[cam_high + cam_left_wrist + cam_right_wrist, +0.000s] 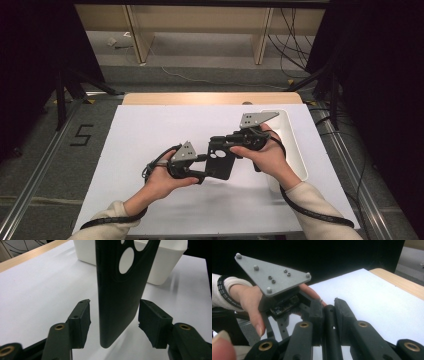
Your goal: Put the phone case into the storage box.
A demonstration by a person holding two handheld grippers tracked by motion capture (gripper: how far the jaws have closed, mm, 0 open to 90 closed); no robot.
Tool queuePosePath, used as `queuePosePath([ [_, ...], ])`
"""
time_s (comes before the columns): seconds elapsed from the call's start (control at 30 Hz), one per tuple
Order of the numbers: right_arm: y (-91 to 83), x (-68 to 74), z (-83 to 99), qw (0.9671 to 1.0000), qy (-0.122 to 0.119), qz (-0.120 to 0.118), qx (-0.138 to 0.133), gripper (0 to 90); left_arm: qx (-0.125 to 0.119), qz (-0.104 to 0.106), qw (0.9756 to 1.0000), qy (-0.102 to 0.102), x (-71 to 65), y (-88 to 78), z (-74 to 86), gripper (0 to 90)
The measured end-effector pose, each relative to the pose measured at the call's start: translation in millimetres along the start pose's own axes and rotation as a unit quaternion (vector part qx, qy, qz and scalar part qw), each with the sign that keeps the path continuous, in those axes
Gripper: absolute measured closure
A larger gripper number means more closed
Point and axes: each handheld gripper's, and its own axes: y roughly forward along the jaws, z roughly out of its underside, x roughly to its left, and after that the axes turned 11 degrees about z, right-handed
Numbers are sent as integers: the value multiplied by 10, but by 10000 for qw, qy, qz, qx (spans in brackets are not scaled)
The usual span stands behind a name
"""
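The right gripper (227, 145) pinches the edge of a black phone case (220, 161), its jaws pressed tight on the thin rim, as the right gripper view shows with the case seen edge-on (329, 325) between the pads. The case hangs over the white table (150, 130), between the two hands, its long axis running from the right gripper toward the left. The left gripper (113, 322) sits straight opposite: the free end of the case (117, 302) stands between its spread pads (81, 320), a gap on each side, so nothing is clamped there yet. I judge a handover or two-handed hold is next, and the left jaws need only close where they are. A white bin (292, 140) lies beyond the right hand. A "5" (82, 135) is marked on the floor at left; no brand is legible on the case
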Motion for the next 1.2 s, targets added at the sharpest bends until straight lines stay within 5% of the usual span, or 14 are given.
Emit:
queuePosePath([
  [0.27, 14, 42, -18, 9999, -34, -167, 1, 781, 87, 220, 9997, 98, -16, 26, 2, 524],
  [0.77, 10, 55, -30, 9992, -107, -364, 105, 773, 295, 312, 9990, 109, 0, -11, -12, 741],
  [0.93, -20, 54, -51, 9993, -209, -291, 66, 630, 317, 355, 9988, 85, -9, -37, -41, 798],
  [0.97, -26, 58, -52, 9996, -228, -134, 66, 524, 329, 342, 9988, 75, -16, -35, -45, 800],
  [1.03, -27, 63, -54, 9995, -289, 55, 75, 466, 326, 313, 9990, 38, -16, -38, -43, 802],
  [1.2, -42, 51, -57, 9997, -171, 116, -121, 292, 228, 219, 9994, -102, 6, -67, -44, 803],
])
